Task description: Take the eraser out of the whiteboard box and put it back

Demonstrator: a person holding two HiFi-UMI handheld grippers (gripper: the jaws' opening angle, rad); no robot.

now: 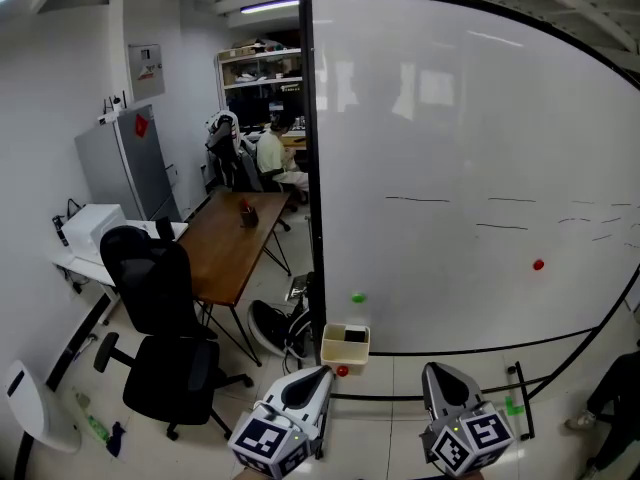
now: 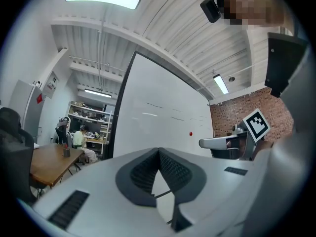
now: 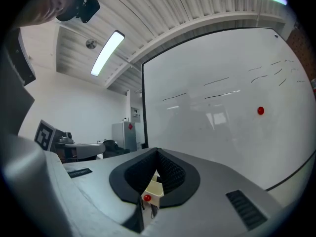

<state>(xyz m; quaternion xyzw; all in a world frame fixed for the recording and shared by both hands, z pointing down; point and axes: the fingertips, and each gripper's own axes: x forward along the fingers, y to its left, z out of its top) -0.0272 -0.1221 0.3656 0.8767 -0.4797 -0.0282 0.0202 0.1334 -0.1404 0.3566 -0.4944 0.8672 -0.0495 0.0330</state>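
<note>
A cream whiteboard box (image 1: 345,347) hangs at the lower left edge of the big whiteboard (image 1: 470,168). A dark eraser (image 1: 354,336) lies inside it. A red magnet (image 1: 342,371) sits just under the box. My left gripper (image 1: 318,373) is low in the head view, shut and empty, just below and left of the box. My right gripper (image 1: 436,369) is beside it to the right, also shut and empty. In the right gripper view the box (image 3: 154,188) and the red magnet (image 3: 146,197) show through the gap behind the shut jaws. The left gripper view faces the whiteboard (image 2: 158,117).
A green magnet (image 1: 358,297) and a second red magnet (image 1: 538,264) stick to the board. A wooden table (image 1: 232,243) and a black office chair (image 1: 160,318) stand to the left. A person (image 1: 270,154) sits at the back. The board's stand foot (image 1: 522,400) lies at the lower right.
</note>
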